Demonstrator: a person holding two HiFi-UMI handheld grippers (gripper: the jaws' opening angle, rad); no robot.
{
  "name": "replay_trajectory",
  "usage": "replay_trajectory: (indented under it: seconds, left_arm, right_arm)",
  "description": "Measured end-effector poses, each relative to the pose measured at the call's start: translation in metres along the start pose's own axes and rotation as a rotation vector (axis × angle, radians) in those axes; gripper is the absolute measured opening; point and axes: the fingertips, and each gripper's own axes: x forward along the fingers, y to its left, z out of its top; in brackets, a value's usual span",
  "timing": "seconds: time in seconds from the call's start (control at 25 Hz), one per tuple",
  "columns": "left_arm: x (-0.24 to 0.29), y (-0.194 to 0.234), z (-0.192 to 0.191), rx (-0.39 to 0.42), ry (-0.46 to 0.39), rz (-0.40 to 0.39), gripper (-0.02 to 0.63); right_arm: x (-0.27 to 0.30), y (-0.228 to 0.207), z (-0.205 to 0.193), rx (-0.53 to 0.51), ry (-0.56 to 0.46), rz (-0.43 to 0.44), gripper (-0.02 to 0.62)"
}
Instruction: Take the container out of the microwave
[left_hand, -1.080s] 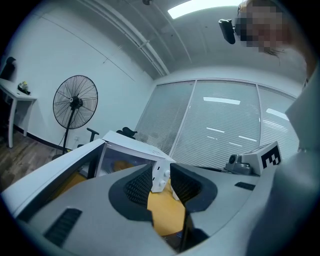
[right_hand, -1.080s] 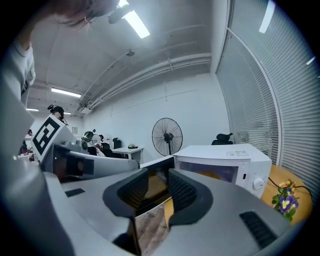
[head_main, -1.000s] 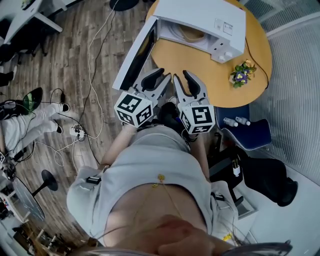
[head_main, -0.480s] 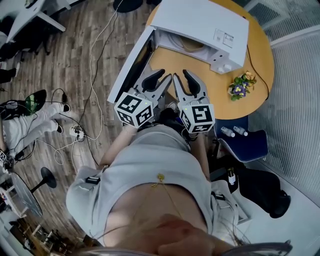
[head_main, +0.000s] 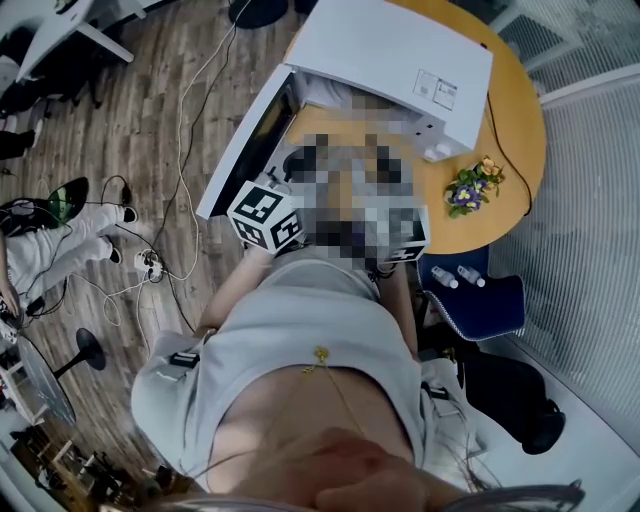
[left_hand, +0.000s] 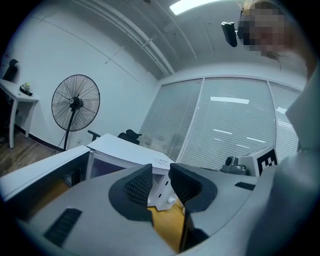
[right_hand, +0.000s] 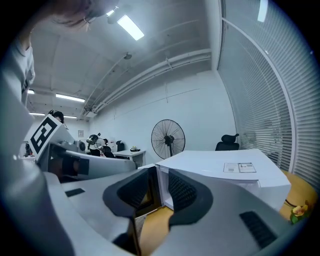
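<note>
Left tongs (left_hand: 160, 174) and right tongs (right_hand: 159, 183), jaws apart and holding nothing, face the microwave (head_main: 400, 50) at 12 o'clock. Its door (head_main: 245, 140) is swung wide for reaching in. The container, probably inside, is not visible.

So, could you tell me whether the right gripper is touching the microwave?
Apart. The right gripper view shows the right gripper open and empty, short of the microwave, with bare table visible in between.
</note>
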Motion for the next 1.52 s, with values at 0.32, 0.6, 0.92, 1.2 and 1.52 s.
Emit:
replay_trajectory:
  seconds: [0.32, 0.6, 0.92, 1.2, 1.52]
  left_arm:
    - [0.013, 0.004, -0.001, -0.004, -0.024, 0.061, 0.123]
    - [0.024, 0.004, 0.001, -0.004, -0.020, 0.055, 0.123]
    - [0.046, 0.016, 0.014, -0.008, -0.009, -0.015, 0.123]
    - [0.065, 0.033, 0.025, 0.010, 0.015, -0.063, 0.123]
    - [0.072, 0.051, 0.028, 0.012, 0.040, -0.071, 0.123]
  right_arm:
    - [0.003, -0.019, -0.001, -0.011, 0.003, 0.038, 0.133]
    - [0.007, -0.027, -0.002, -0.002, 0.009, 0.036, 0.132]
    - [0.018, -0.047, 0.002, 0.016, 0.003, -0.050, 0.132]
    - [0.037, -0.056, 0.007, 0.010, 0.007, -0.100, 0.132]
    - [0.055, -0.060, 0.006, 0.015, 0.028, -0.118, 0.132]
